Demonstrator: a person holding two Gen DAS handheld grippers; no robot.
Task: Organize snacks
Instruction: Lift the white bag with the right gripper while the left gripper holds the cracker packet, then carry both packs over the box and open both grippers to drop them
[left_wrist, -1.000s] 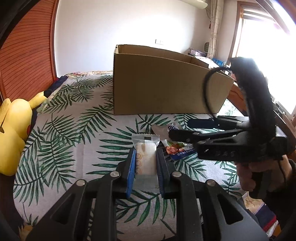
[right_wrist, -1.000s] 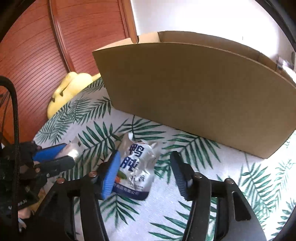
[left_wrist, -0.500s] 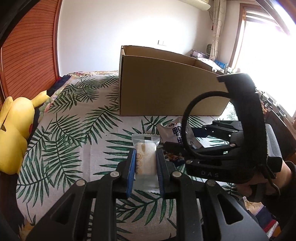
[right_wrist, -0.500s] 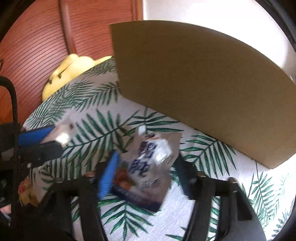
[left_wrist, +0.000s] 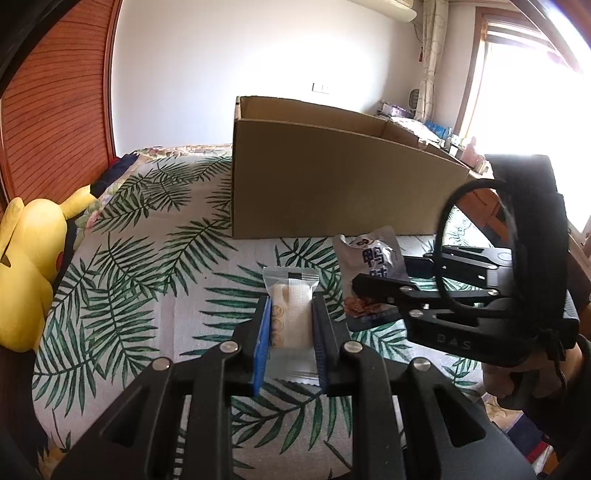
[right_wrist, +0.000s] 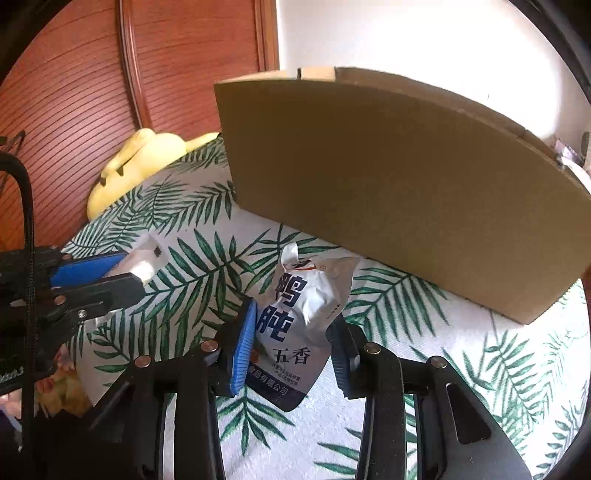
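Pads of the left gripper (left_wrist: 290, 332) press both sides of a clear-wrapped pale cake (left_wrist: 291, 314), which sits clamped between the blue-faced fingers above the leaf-print sheet (left_wrist: 147, 295). To its right in the left wrist view, the right gripper (left_wrist: 380, 280) reaches in sideways, a silver pouch with blue Chinese characters (left_wrist: 373, 262) caught in its jaws. The right wrist view shows that pouch (right_wrist: 299, 321) pinched and creased between the narrowed fingers of the right gripper (right_wrist: 295, 343), its lower edge hanging below the pads; whether it touches the sheet (right_wrist: 406, 306) I cannot tell. The left gripper (right_wrist: 125, 273) with its cake (right_wrist: 144, 258) appears at the left there. Farther off stands an open cardboard box (left_wrist: 332, 177), its near wall facing both grippers, well apart from them. A yellow plush toy (left_wrist: 26, 266) lies at the far left edge, against the red-brown wooden panel (left_wrist: 55, 118).
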